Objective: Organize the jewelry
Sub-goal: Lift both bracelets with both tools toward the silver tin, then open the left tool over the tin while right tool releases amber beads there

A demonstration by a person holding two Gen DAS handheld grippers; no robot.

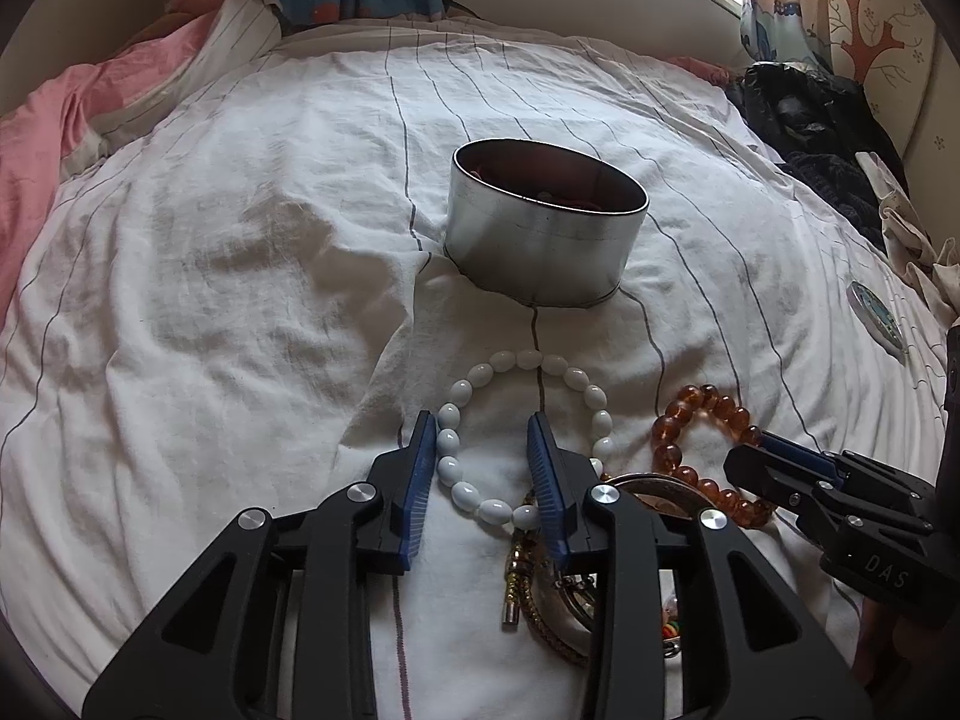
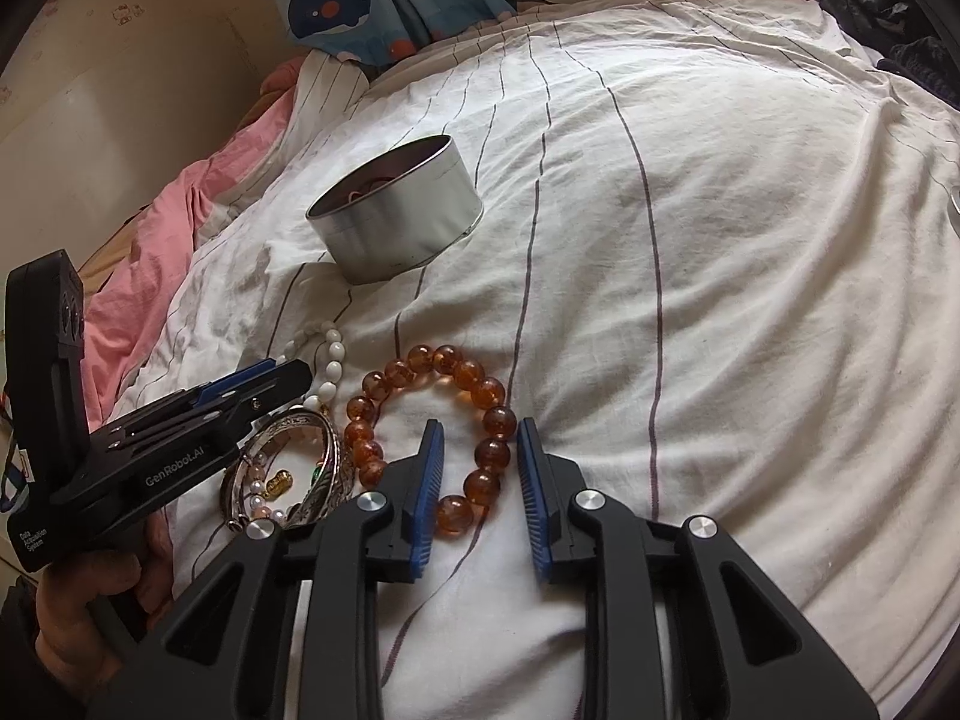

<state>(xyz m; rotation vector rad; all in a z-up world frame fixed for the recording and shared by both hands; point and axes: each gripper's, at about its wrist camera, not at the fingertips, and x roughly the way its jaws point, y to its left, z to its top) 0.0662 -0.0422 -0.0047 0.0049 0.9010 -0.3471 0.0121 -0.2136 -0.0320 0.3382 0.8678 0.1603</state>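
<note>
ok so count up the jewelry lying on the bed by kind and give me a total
Bead bracelets: 2, white bead bracelet and amber bead bracelet
Metal bangles: at least 2, silver bangles
Gold clasp bracelet: 1
Small pearl-and-charm strand: 1
Total: about 6

Bedroom — rumpled striped bedsheet (image 1: 240, 240), whale-print curtain (image 2: 372, 0)

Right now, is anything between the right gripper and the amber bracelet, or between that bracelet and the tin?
Nothing visible. The right gripper already straddles one side of the amber bracelet, jaws open. Only bare sheet lies between it and the tin.
</note>
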